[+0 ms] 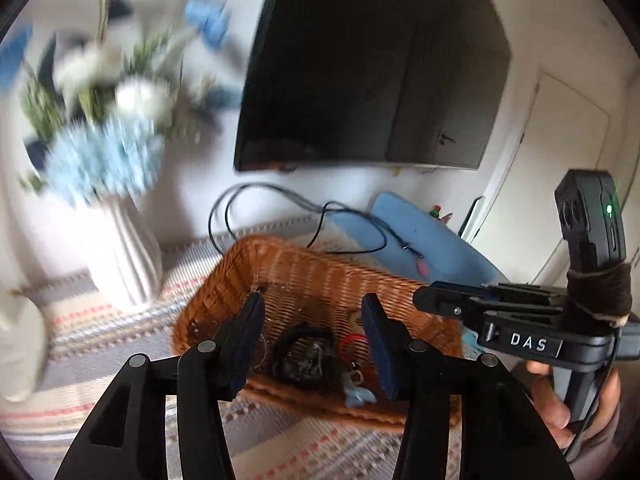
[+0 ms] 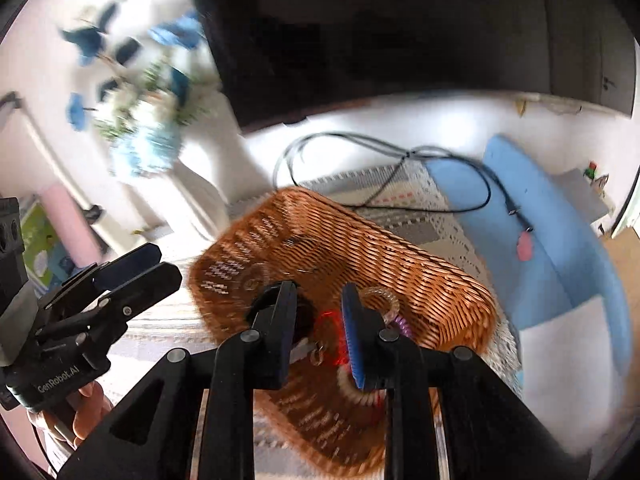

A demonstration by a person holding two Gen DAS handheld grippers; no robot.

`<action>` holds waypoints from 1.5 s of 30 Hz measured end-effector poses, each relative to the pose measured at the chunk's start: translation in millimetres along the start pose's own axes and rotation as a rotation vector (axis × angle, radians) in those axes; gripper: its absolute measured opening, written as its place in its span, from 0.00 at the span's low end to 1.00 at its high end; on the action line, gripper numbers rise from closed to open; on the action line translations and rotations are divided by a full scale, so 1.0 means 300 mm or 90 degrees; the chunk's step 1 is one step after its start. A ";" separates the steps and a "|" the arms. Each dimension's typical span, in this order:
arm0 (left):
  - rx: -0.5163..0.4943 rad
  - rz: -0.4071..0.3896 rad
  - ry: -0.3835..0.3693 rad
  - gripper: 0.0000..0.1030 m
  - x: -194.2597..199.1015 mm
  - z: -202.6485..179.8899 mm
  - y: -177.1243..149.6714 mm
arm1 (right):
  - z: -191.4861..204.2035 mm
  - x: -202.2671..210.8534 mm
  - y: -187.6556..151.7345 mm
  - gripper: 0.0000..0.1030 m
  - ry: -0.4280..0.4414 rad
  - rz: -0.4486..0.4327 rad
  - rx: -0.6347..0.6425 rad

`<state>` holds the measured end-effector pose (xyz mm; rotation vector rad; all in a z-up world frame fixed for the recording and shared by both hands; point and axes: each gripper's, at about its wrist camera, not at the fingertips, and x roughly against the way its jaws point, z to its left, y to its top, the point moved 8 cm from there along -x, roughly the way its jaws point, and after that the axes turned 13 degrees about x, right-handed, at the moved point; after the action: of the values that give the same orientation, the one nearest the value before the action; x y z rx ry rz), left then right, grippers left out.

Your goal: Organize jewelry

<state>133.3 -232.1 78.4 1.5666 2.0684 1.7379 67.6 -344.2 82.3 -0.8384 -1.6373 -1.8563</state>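
Jewelry (image 1: 306,360) in basket (image 1: 304,268), vase (image 1: 124,256) left, cable (image 1: 288,216) behind

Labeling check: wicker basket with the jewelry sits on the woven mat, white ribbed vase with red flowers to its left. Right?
Not quite: the flowers in the white ribbed vase are blue and white, not red, as the left wrist view shows. The wicker basket does sit on the woven mat, vase to its left.

white walls, a dark wall-mounted screen (image 1: 368,64), a white door (image 1: 560,152), daylight on a woven runner (image 1: 80,320).
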 end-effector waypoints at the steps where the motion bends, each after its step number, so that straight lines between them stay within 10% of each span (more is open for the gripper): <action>1: -0.009 -0.011 0.005 0.61 0.041 -0.015 -0.001 | 0.010 0.034 0.001 0.28 -0.004 -0.008 0.003; 14: 0.007 -0.132 0.097 0.78 0.539 -0.149 -0.174 | 0.204 0.363 -0.171 0.46 -0.064 -0.048 0.080; 20: 0.014 -0.156 0.196 0.78 0.584 -0.097 -0.305 | 0.231 0.361 -0.284 0.56 -0.120 -0.030 0.111; 45: 0.065 -0.160 0.237 0.78 0.715 -0.072 -0.481 | 0.346 0.392 -0.430 0.56 -0.090 -0.050 0.092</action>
<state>-79.9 -85.3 95.9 0.9987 2.4240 1.9724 -94.7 -222.2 91.2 -0.8711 -1.8914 -1.7391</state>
